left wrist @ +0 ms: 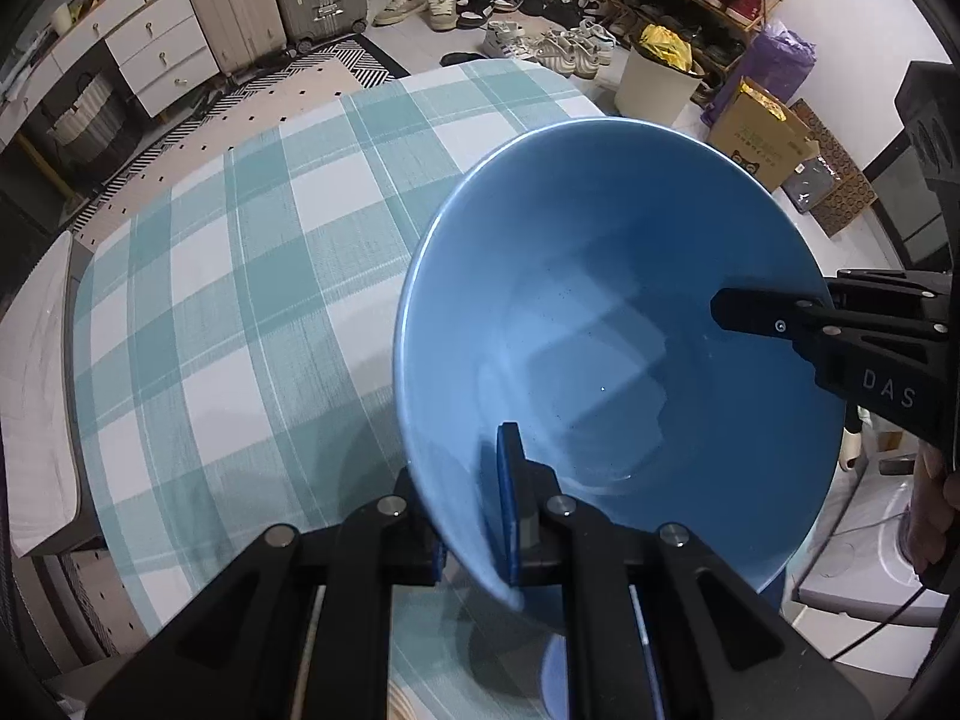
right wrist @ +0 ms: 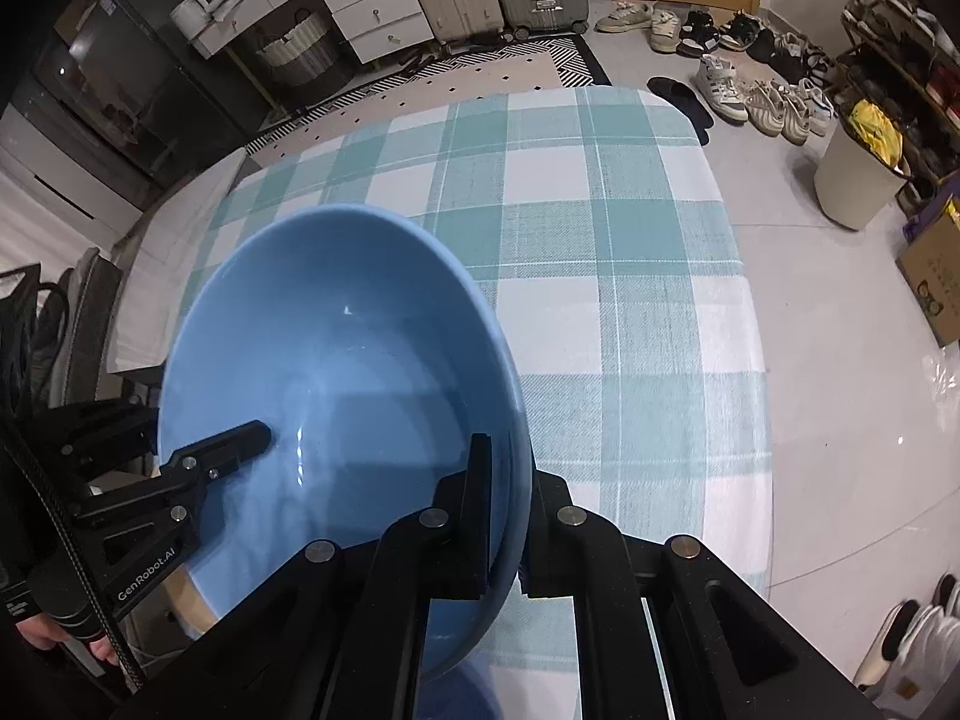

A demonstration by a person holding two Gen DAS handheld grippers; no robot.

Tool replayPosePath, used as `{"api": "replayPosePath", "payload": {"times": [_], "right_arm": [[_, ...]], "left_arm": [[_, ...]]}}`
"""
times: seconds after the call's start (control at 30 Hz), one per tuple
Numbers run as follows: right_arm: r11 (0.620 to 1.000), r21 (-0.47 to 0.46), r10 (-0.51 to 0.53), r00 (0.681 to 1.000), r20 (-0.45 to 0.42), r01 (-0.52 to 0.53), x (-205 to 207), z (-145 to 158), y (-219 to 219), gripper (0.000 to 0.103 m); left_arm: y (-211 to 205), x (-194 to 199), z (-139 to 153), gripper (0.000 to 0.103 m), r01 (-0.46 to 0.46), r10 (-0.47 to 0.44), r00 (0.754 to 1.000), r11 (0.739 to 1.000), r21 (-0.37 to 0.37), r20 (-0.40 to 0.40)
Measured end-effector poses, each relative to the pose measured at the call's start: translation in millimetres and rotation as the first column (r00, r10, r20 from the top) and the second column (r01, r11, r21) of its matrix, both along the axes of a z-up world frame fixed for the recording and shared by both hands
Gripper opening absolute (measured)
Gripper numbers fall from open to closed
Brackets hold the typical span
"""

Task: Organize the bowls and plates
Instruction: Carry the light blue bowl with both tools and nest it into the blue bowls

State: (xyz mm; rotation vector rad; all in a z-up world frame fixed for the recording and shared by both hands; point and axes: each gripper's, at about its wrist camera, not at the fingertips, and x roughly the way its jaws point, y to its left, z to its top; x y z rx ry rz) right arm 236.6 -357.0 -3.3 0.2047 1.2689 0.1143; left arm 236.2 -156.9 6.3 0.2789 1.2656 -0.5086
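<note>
A large blue bowl [left wrist: 612, 324] is held tilted above the checked tablecloth, gripped from both sides. My left gripper [left wrist: 474, 516] is shut on its near rim, one finger inside and one outside. My right gripper [right wrist: 501, 516] is shut on the opposite rim of the same bowl [right wrist: 336, 372]. Each gripper shows in the other's view, reaching over the rim: the right one [left wrist: 780, 315] and the left one [right wrist: 222, 450]. Part of another blue dish [left wrist: 555, 678] lies under the bowl; it also shows in the right wrist view [right wrist: 462, 696].
The table wears a teal and white checked cloth [left wrist: 252, 276], also seen in the right wrist view [right wrist: 612, 276]. A white bin [right wrist: 852, 180], a cardboard box [left wrist: 762, 138], shoes and a shoe rack stand on the floor at the right. Suitcases and drawers stand at the back.
</note>
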Motion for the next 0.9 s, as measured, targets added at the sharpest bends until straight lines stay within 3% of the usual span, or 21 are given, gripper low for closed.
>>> {"api": "replayPosePath", "payload": {"times": [0.5, 0.9], "right_arm": [[0.997, -0.082, 0.001, 1.000, 0.016, 0.000, -65, 46, 23, 0.006], [0.997, -0.078, -0.003, 1.000, -0.022, 0.001, -112, 39, 36, 0.006]], "left_arm": [[12, -57, 29, 0.011, 0.012, -0.013, 1.000, 1.000, -0.012, -0.026], [20, -100, 24, 0.011, 0.039, -0.038, 0.999, 0.999, 0.023, -0.033]]}}
